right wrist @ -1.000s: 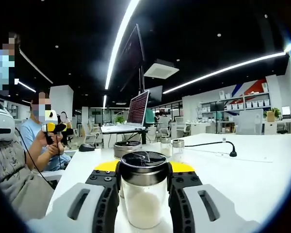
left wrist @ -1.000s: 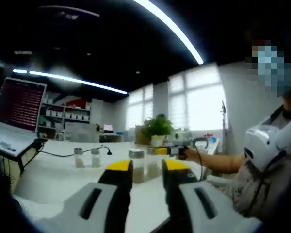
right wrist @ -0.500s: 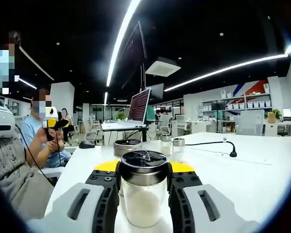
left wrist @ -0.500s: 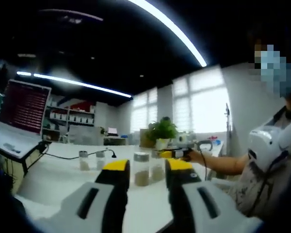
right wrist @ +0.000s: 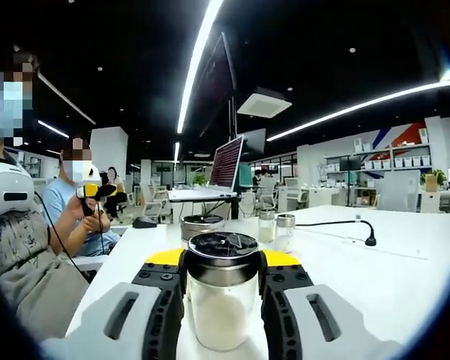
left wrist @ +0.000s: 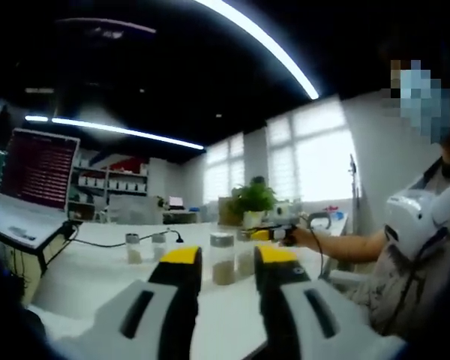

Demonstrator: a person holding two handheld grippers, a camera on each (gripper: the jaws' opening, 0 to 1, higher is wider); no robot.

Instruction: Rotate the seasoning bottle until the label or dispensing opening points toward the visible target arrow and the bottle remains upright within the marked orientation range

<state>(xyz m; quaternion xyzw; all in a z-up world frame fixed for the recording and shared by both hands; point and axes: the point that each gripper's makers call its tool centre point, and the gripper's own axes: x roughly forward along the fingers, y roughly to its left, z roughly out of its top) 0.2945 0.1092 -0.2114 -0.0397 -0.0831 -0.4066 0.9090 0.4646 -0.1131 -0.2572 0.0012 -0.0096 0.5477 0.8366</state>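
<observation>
Over the last second little had changed: the right gripper [right wrist: 223, 264] stayed clamped on the seasoning bottle [right wrist: 223, 289], and the left gripper [left wrist: 221, 258] kept its jaws parted around nothing. The bottle stood upright between the right jaws, a clear jar with a dark metal lid and white powder filling its lower part. Behind it on the white table [right wrist: 375, 262] sat a lidded jar [right wrist: 202, 223] and two small shakers [right wrist: 276, 226]. In the left gripper view, another jar [left wrist: 223, 259] holding brownish seasoning stood past the open jaws, with a potted plant [left wrist: 253, 200] by the windows. The right gripper view showed a laptop [right wrist: 223, 169] and a seated person [right wrist: 79, 210].
</observation>
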